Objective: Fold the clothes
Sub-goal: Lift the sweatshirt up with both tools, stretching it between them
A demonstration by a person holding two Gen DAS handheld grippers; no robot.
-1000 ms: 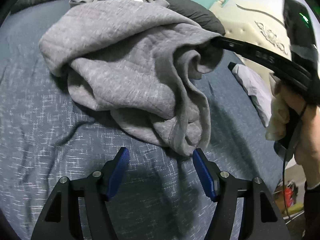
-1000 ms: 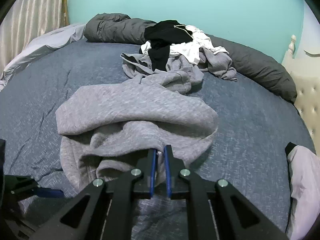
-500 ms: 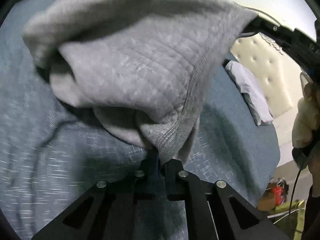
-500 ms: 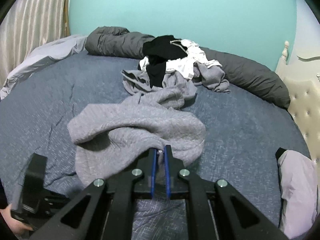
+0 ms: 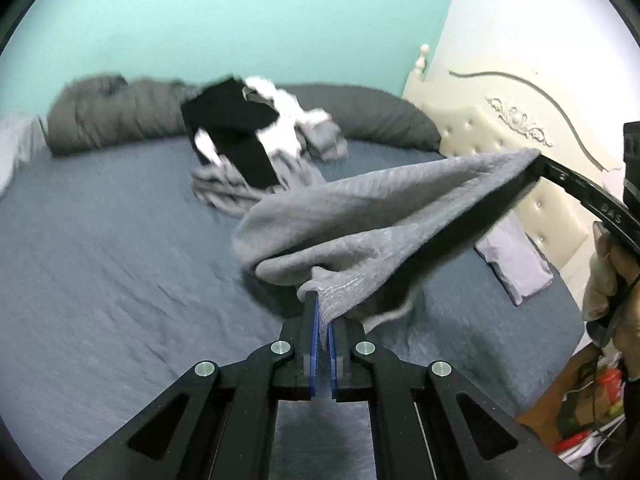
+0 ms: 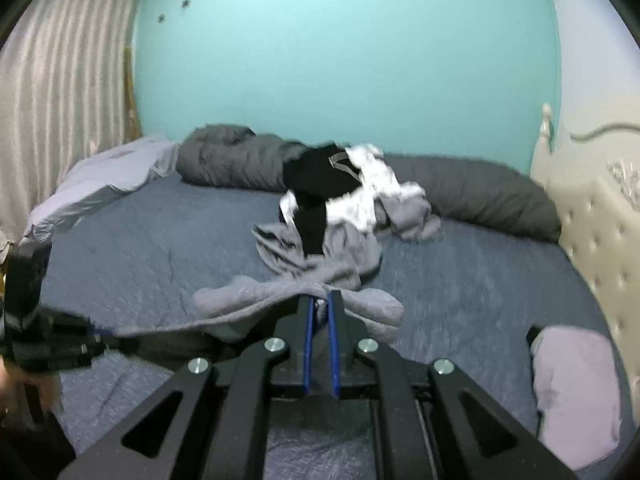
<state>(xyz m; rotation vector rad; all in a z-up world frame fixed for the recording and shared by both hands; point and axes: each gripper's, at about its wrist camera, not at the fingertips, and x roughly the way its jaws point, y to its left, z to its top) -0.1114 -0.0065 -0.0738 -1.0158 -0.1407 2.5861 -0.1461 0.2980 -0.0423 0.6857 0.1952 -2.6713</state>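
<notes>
Now lifted clear of the bed (image 5: 120, 280), the grey sweatshirt (image 5: 380, 216) hung stretched between two handheld grippers, where a second earlier it had lain in a heap on the blue cover with only the right jaws pinching it. In the left wrist view, the left gripper (image 5: 322, 312), open beside the garment a moment before, had its jaws clamped together on a ribbed edge of the fabric; the right gripper (image 5: 536, 168) held the far corner up toward the cream headboard (image 5: 500, 136), a gloved hand (image 5: 604, 272) on its handle.

In the right wrist view, the right gripper (image 6: 320, 308) stayed clamped on a bunched fold of the same sweatshirt (image 6: 260, 300), which ran in a taut band to the left gripper (image 6: 96, 336) at the frame's edge. The pile of unfolded clothes (image 6: 340, 208) sat untouched near the dark bolster (image 6: 480, 200).

With two points secured and the cloth raised, the garment appeared ready to be shaken out and spread flat, the folding itself not yet begun.
</notes>
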